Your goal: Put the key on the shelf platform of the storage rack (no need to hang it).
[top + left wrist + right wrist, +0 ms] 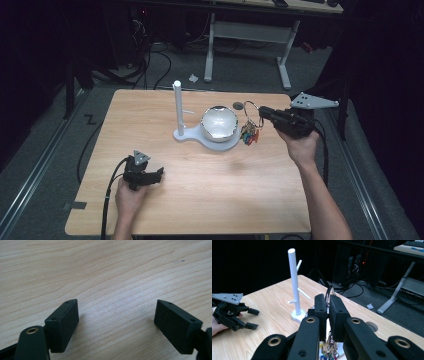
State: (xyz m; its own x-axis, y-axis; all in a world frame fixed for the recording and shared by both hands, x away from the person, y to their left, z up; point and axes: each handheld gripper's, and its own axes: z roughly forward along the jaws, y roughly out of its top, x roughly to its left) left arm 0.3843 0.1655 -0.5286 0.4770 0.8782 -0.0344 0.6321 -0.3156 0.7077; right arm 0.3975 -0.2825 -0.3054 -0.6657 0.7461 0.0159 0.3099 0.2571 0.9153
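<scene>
Right claw (264, 114) pinches key ring (251, 109), keys (250, 134) hanging below, just right of white stand (178, 107). Left claw (159, 175) wide, holding nothing.

High view above looking down on table (200, 200), left gripper view close on woodgrain, right gripper view level (sharing white stand (294, 277)).

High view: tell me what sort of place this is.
Probably a lab or workshop set up for recording. A light wooden table stands on grey carpet, black cables trail over the floor behind it, and a white-legged desk stands at the back. The surroundings are dark.
</scene>
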